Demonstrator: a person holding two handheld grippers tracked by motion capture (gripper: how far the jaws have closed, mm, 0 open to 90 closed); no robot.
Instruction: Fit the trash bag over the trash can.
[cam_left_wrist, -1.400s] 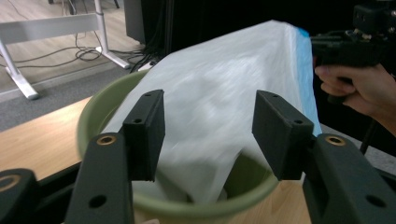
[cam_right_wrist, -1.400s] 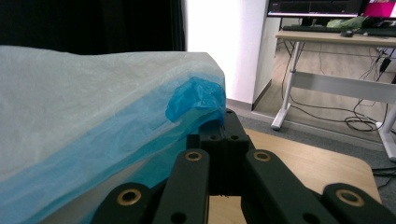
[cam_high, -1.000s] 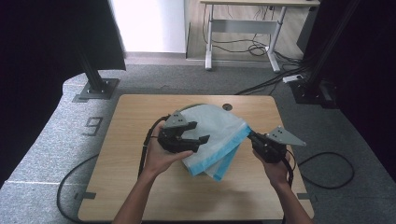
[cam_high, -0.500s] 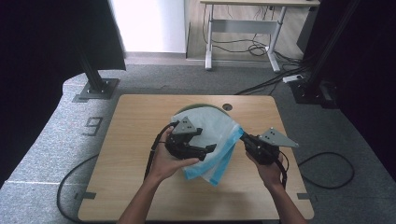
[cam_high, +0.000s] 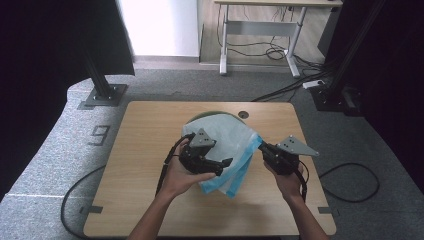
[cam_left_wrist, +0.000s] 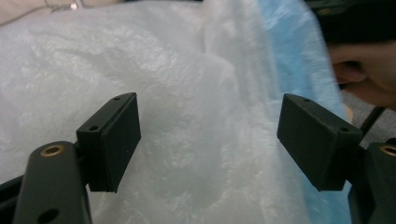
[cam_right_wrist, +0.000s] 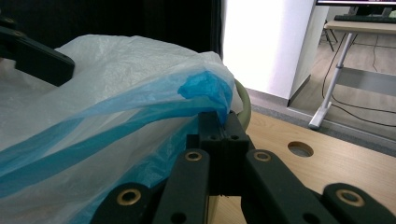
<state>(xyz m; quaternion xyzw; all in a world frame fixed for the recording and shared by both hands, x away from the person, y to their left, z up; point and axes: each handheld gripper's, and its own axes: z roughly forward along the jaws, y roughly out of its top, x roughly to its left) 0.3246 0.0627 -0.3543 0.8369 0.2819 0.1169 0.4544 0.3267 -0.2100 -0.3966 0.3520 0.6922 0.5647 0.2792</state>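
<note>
- left gripper (cam_high: 224, 164): a black, blocky body with a grey three-cornered plate (cam_high: 202, 138) on top, dotted with small dark holes.
- a black cable (cam_high: 166, 165) trails from its near left side.
- its pads (cam_left_wrist: 112, 140) are flat, black, rectangular blocks, each with tiny screw holes on the top face; the link arms below carry brass-coloured rivets (cam_left_wrist: 52, 150).
- right gripper (cam_high: 261, 147): the same black build, with a grey three-cornered plate (cam_high: 296, 146) pointing right.
- a black cable (cam_high: 303, 180) runs back from it along the wrist.
- its black link arms (cam_right_wrist: 187, 186) show round brass-ringed pivots and small screw holes.
- both forearms are bare, no sleeves in sight.
</note>
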